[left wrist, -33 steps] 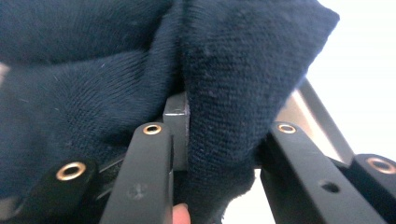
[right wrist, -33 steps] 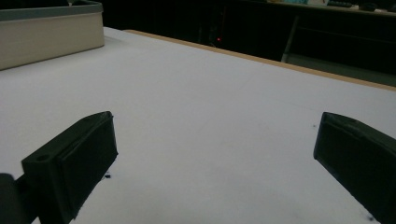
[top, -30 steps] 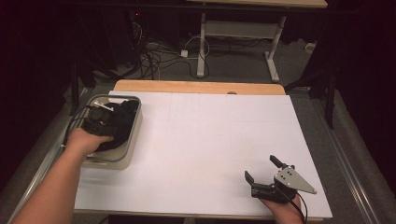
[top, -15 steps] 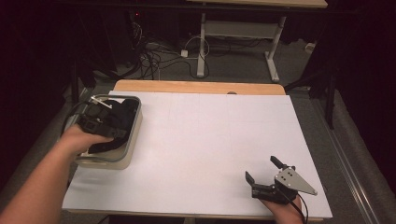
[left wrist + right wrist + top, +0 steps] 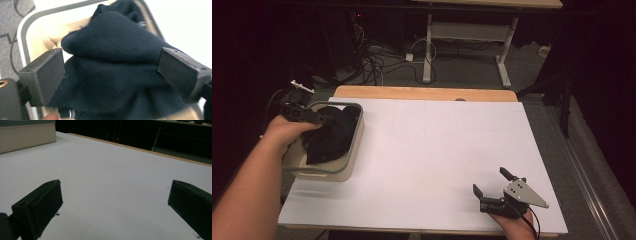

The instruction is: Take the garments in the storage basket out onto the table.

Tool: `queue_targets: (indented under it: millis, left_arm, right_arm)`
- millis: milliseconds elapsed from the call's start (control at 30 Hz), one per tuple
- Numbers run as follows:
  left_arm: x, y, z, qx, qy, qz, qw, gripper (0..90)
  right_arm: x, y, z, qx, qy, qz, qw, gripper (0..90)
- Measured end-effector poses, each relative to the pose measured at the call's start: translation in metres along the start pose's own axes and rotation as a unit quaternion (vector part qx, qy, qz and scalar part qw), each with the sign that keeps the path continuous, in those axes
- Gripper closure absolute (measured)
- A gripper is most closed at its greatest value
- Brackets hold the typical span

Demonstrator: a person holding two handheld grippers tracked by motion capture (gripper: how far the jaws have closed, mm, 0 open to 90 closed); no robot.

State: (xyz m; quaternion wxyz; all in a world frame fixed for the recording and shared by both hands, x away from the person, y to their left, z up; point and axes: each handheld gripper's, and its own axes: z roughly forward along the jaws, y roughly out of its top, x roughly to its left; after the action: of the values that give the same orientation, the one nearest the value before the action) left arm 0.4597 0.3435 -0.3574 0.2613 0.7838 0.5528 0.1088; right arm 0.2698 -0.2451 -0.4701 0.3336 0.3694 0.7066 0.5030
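A cream bin [image 5: 355, 148] with a grey rim stands at the table's left edge and holds a bundled dark navy cloth [image 5: 334, 135]. My left gripper [image 5: 318, 119] hovers over the bin's left rim and points at the cloth. In the left gripper view its jaws have just been opening and now stand wide apart [image 5: 111, 62]. The cloth [image 5: 117, 50] lies loose in the bin [image 5: 27, 22] beyond them, with no pad pressing on it. My right gripper [image 5: 489, 181] rests low at the front right of the table, open with nothing in it [image 5: 115, 190].
A white sheet [image 5: 437, 145] covers the table, with a wooden strip [image 5: 422, 93] along its far edge. The bin's side [image 5: 27, 135] appears far off in the right gripper view. Cables [image 5: 377, 60] and a desk frame [image 5: 462, 35] lie on the floor behind.
My left hand has risen and drawn back to the left out of the bin. Its jaws have let go of the cloth, which stays in the bin. The right hand has kept still.
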Motion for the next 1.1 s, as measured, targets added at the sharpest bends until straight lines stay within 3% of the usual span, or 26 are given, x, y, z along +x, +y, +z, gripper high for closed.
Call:
queue_targets:
  millis: [100, 200, 267, 300, 333, 400, 433, 533, 600, 667, 700, 733, 833, 933, 1100]
  left_arm:
    - [0.008, 0.005, 0.022, 0.025, 0.004, -0.023, 0.9994, 0.0]
    - [0.008, 0.009, 0.043, 0.055, 0.007, -0.013, 0.9984, 0.0]
    - [0.006, 0.009, 0.063, 0.097, -0.006, -0.005, 0.9952, 0.0]
    - [0.006, 0.009, 0.063, 0.097, -0.006, -0.005, 0.9952, 0.0]
    - [0.005, 0.008, 0.07, 0.113, -0.019, -0.01, 0.9933, 0.0]
    - [0.003, 0.005, 0.081, 0.154, -0.044, -0.013, 0.9869, 0.0]
    - [0.0, 0.003, 0.083, 0.173, -0.045, -0.002, 0.9838, 0.0]
    - [-0.006, -0.002, 0.082, 0.202, -0.032, 0.03, 0.9783, 0.0]
    - [-0.012, -0.007, 0.082, 0.234, -0.023, 0.056, 0.9704, 0.8]
    - [-0.019, -0.012, 0.084, 0.264, -0.009, 0.084, 0.9607, 0.9]
    - [-0.022, -0.013, 0.084, 0.27, -0.001, 0.092, 0.9585, 0.9]
    - [-0.026, -0.014, 0.086, 0.269, 0.012, 0.096, 0.9582, 0.9]
    - [-0.027, -0.014, 0.087, 0.264, 0.022, 0.1, 0.959, 0.7]
    - [-0.025, -0.015, 0.092, 0.247, 0.028, 0.1, 0.9635, 0.0]
    - [-0.013, -0.015, 0.098, 0.216, 0.0, 0.081, 0.973, 0.0]
  right_arm:
    - [-0.001, 0.0, 0.0, 0.0, 0.0, 0.001, 1.0, 0.2]
    - [-0.001, -0.001, 0.0, 0.001, 0.001, 0.002, 1.0, 0.2]
    - [-0.001, -0.002, 0.001, 0.003, 0.002, 0.002, 1.0, 0.2]
    - [-0.001, -0.002, 0.001, 0.003, 0.002, 0.002, 1.0, 0.2]
    - [-0.001, -0.002, 0.001, 0.004, 0.002, 0.002, 1.0, 0.2]
    - [-0.001, -0.002, 0.0, 0.004, 0.002, 0.001, 1.0, 0.2]
    - [-0.002, -0.002, 0.0, 0.003, 0.002, 0.001, 1.0, 0.2]
    - [-0.002, -0.002, -0.001, 0.001, 0.001, 0.003, 1.0, 0.2]
    - [-0.002, -0.002, -0.001, 0.001, 0.002, 0.002, 1.0, 0.3]
    - [-0.001, -0.001, -0.001, 0.001, 0.003, -0.001, 1.0, 0.3]
    - [0.0, -0.001, -0.001, 0.001, 0.003, -0.001, 1.0, 0.3]
    - [0.0, 0.0, -0.002, 0.0, 0.004, -0.003, 1.0, 0.3]
    - [0.002, 0.0, -0.002, 0.0, 0.005, -0.003, 1.0, 0.3]
    - [0.002, 0.0, -0.002, -0.002, 0.005, -0.003, 1.0, 0.3]
    - [0.0, -0.001, -0.001, 0.001, 0.006, -0.003, 1.0, 0.3]
